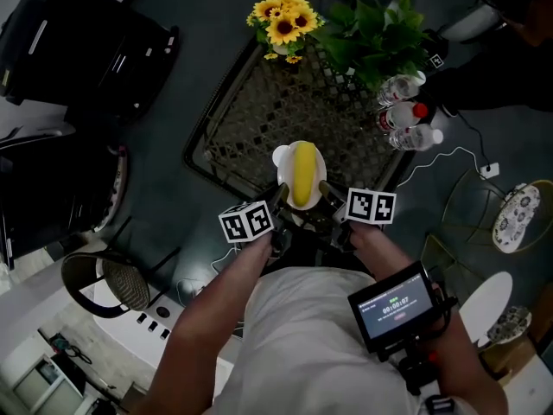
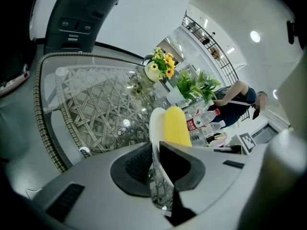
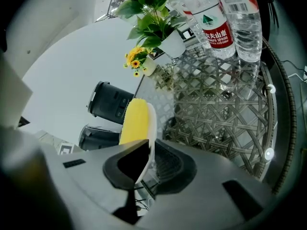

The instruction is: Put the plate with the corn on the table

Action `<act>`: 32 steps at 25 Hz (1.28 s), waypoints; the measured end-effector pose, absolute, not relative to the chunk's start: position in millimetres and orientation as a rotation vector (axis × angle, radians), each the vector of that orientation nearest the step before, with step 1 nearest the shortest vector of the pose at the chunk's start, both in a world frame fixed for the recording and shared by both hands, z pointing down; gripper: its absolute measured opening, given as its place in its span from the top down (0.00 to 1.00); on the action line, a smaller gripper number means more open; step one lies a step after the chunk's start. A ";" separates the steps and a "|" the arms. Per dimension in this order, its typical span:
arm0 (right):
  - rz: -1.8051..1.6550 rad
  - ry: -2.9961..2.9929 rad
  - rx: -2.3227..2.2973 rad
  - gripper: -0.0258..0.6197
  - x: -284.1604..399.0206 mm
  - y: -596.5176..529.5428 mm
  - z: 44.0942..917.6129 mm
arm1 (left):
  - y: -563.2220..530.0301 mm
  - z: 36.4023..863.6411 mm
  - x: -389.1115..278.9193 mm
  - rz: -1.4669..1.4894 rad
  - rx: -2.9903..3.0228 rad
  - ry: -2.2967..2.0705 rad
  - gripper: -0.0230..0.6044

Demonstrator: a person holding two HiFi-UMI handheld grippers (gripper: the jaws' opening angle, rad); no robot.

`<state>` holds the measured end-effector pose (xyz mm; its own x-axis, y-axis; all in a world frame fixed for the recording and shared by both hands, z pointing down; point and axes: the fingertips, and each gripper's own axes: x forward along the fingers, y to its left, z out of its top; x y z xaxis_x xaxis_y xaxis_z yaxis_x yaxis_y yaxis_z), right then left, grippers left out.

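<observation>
A white plate (image 1: 282, 160) with a yellow corn cob (image 1: 303, 173) on it is held over the near edge of the woven glass-topped table (image 1: 259, 111). My left gripper (image 1: 278, 207) is shut on the plate's near left rim and my right gripper (image 1: 327, 204) is shut on its near right rim. In the left gripper view the plate (image 2: 156, 128) stands edge-on between the jaws with the corn (image 2: 175, 126) beside it. The right gripper view shows the plate (image 3: 150, 131) and the corn (image 3: 134, 121) the same way. Whether the plate touches the table is not visible.
A vase of sunflowers (image 1: 283, 20) and a green potted plant (image 1: 371, 28) stand at the table's far end. Water bottles (image 1: 404, 115) lie at the far right corner. A black chair (image 1: 78, 46) is at the left, a person (image 2: 237, 102) beyond the table.
</observation>
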<state>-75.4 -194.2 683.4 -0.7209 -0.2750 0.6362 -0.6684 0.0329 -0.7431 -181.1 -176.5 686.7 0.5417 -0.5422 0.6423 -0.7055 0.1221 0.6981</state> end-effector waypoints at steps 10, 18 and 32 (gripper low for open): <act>1.710 -2.006 1.004 0.90 -71.8 -226.2 701.9 | -208.6 705.2 -178.1 0.180 1.555 -1.117 0.88; 1.677 -2.023 1.036 0.90 -69.4 -246.0 712.1 | -227.9 717.5 -175.7 0.175 1.552 -1.132 0.88; 1.657 -2.038 1.065 0.90 -67.3 -270.3 734.5 | -253.8 735.4 -173.6 0.189 1.571 -1.159 0.88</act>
<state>-67.3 -270.3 734.5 -0.6775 -0.3512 0.6463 -0.7044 0.0566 -0.7076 -173.6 -253.8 735.4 0.5048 -0.5645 0.6531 -0.7428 0.1015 0.6618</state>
